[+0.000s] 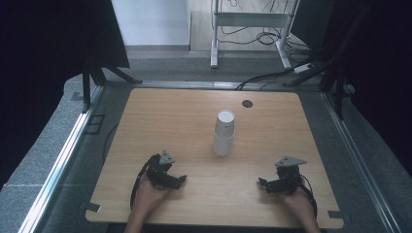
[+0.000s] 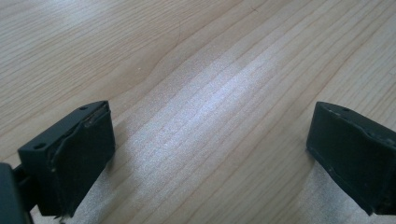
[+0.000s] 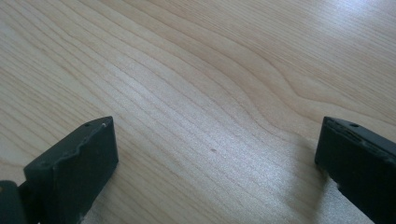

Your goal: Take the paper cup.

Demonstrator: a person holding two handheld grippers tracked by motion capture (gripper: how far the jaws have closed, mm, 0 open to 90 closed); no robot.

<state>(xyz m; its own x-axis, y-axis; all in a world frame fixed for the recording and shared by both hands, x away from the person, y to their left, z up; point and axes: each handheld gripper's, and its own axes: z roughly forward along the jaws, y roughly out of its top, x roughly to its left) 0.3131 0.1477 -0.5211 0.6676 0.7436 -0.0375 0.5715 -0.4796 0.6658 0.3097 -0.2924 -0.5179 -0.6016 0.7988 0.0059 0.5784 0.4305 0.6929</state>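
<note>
High view: wooden table [image 1: 160, 121], perhaps carpeted floor [image 1: 58, 131].

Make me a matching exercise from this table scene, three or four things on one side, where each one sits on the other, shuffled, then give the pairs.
Things:
1. stack of white paper cups
2. small round black cap
3. left gripper
4. right gripper

Places:
A. near edge of the wooden table, left of the cups, jaws wide open
B. far side of the table, beyond the cups
C. middle of the table, upright
D. near edge, right of the cups, jaws wide open

Pairs: 1-C, 2-B, 3-A, 4-D
</note>
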